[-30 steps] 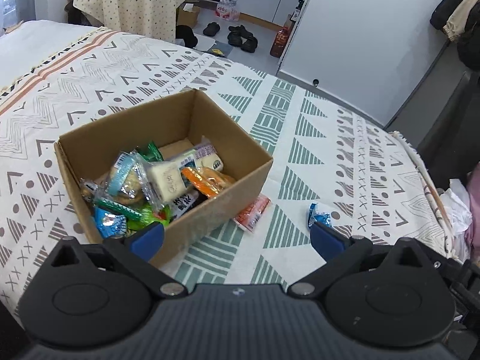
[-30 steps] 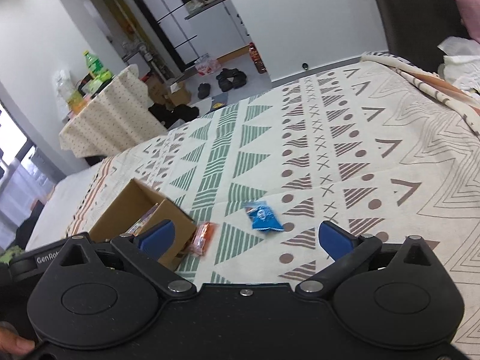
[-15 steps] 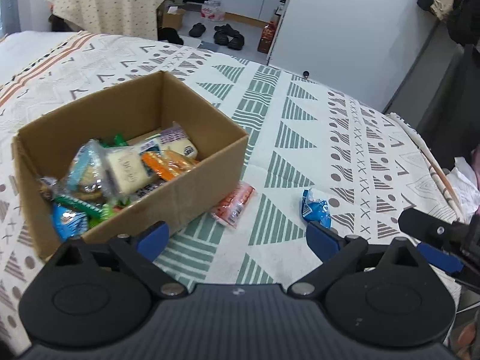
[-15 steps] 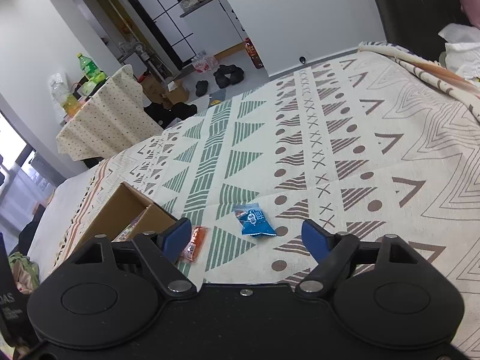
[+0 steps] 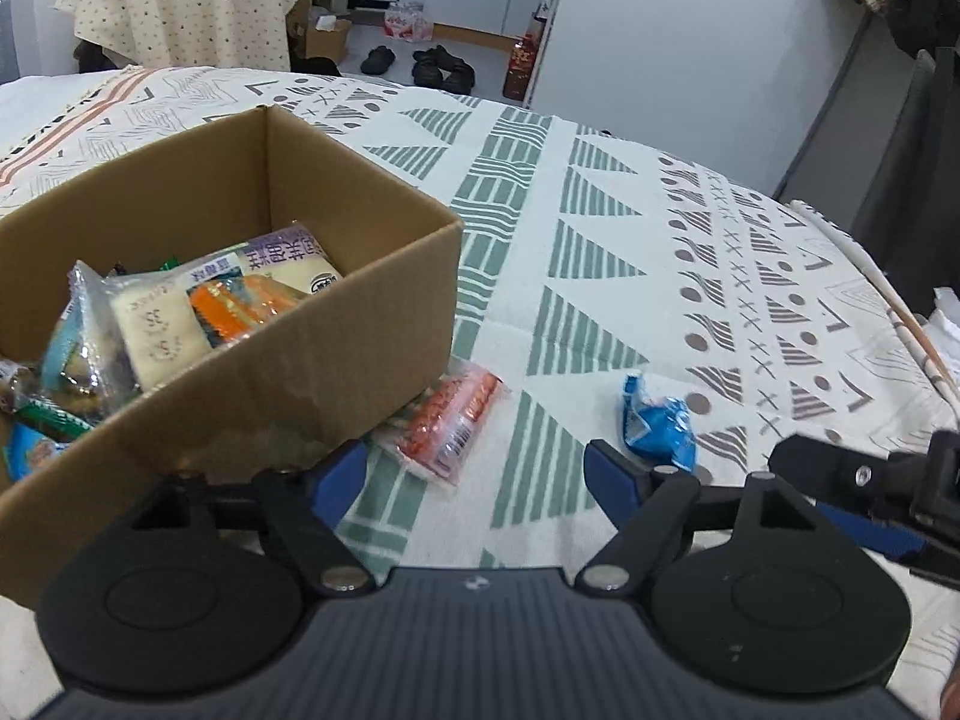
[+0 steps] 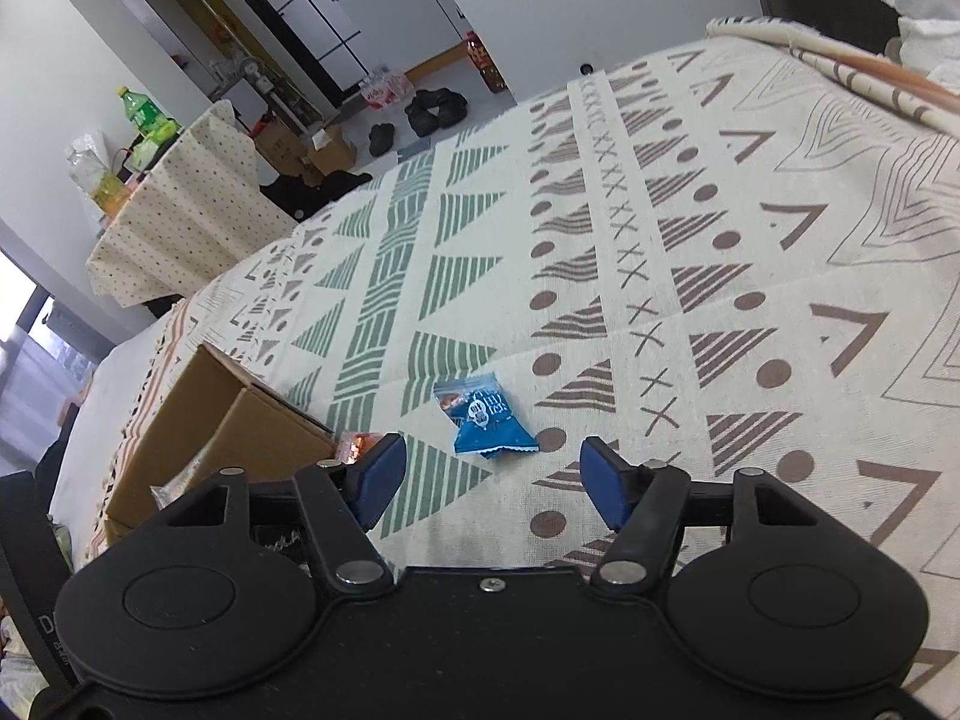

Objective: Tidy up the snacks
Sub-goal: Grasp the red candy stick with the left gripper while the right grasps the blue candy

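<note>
Two snacks are left on the patterned cloth (image 6: 750, 252): an orange packet (image 5: 451, 418) touching the cardboard box (image 5: 336, 360), a blue packet (image 6: 489, 417) nearby; the box already holds many; the left gripper (image 5: 477, 468) and right gripper (image 6: 492, 474), jaws apart and just closing, hold nothing.

- Cardboard box (image 5: 336, 324) fills the left half of the left wrist view; its near wall stands directly ahead of the left-hand blue finger (image 5: 342, 474), blocking passage there.
- Orange snack packet (image 5: 450, 420) lies against the box's lower right corner, frame centre.
- Blue snack packet (image 5: 657, 426) lies apart from it, right of centre; bare patterned cloth (image 5: 570, 276) runs between the two.
- Right gripper (image 5: 864, 480) intrudes at the lower right edge, just beside the blue packet.
- Right wrist view: blue packet (image 6: 489, 417) sits centre, clear cloth (image 6: 750, 240) all round; upper and right frame unobstructed.
- Box (image 6: 240, 426) occupies lower left.
</note>
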`<move>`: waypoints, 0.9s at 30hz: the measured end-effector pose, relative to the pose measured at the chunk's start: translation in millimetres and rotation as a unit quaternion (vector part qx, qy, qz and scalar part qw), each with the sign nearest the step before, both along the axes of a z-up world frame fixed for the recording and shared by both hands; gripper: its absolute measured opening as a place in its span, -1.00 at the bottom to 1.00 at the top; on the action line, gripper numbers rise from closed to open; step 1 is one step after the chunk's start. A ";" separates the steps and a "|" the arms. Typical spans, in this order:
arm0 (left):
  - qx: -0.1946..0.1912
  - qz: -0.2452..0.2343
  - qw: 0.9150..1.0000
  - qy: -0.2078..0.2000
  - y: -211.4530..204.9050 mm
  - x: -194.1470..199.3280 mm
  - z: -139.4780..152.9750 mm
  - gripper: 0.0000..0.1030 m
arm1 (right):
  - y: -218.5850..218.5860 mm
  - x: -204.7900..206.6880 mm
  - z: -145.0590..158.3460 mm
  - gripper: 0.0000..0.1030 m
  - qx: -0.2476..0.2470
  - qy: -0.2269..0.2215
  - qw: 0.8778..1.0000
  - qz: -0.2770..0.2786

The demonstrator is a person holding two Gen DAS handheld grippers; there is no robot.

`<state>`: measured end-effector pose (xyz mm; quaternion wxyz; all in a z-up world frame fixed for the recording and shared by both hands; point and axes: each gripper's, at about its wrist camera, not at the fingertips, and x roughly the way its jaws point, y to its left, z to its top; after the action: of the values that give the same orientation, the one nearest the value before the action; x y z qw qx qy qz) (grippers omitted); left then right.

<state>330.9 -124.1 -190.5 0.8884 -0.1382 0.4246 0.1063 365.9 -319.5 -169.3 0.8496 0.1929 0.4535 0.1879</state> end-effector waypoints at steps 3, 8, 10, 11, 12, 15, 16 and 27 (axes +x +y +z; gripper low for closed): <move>0.000 0.000 1.000 -0.002 1.7 7.2 -7.5 0.55 | 5.1 3.2 -6.6 0.22 -0.003 0.006 1.000 0.005; 0.008 -0.003 1.000 -0.005 0.7 18.4 -17.3 0.50 | 13.7 10.1 -14.9 0.18 -0.002 0.006 1.000 0.010; 0.010 -0.003 1.000 -0.009 0.2 21.5 -20.1 0.49 | 15.9 13.8 -16.3 0.17 0.000 0.004 1.000 0.008; 0.011 -0.003 1.000 -0.010 0.1 22.9 -21.6 0.48 | 16.4 15.4 -17.7 0.16 0.002 0.001 1.000 0.006; 0.011 -0.001 1.000 -0.010 0.5 24.1 -23.2 0.41 | 17.1 17.3 -19.5 0.16 0.002 0.000 1.000 0.003; 0.003 0.007 1.000 -0.002 4.3 27.9 -28.8 0.16 | 18.5 22.4 -25.6 0.13 0.003 0.000 1.000 -0.005; 0.005 0.010 1.000 -0.004 5.3 28.2 -29.1 0.11 | 19.4 23.8 -27.8 0.13 0.003 0.001 1.000 -0.006; -0.012 0.018 1.000 -0.007 13.7 24.2 -25.8 -0.58 | 36.4 28.2 -46.1 -0.19 -0.020 0.009 1.000 0.004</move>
<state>355.1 -110.4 -216.3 0.8875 -0.1575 0.4173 0.1162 394.1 -283.1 -215.4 0.8486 0.1755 0.4652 0.1806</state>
